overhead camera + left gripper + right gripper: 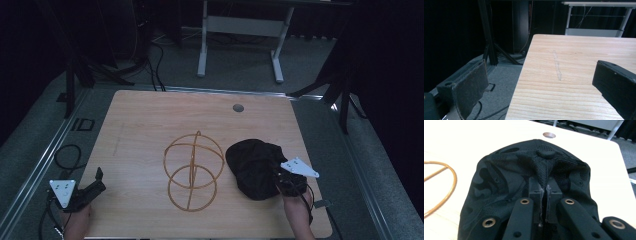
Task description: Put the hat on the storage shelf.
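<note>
The pale wooden surface (145,125) stood in a dim room, on grey floor with dark stands around it. At its near left corner, the left gripper (92,187) hovered at the edge with a hand behind it, its jaws spread wide apart with nothing between them; in the left gripper view one jaw hung over the floor and the other over the wood. At the near right, the right gripper (285,182) had its jaws pinched tight on the mesh fabric of a black cap (255,165), which lay on the surface with its top button (545,152) pointing away from the person. Just left of the cap, apart from it, sat a wire frame (192,170) of thin golden hoops, a round base ring with crossing loops above it. Farther back, a small round grommet hole (238,107) lay near the far edge. Beyond the surface, the white legs of another table (202,50) rose from the floor, with black cables (157,65) trailing near them.
</note>
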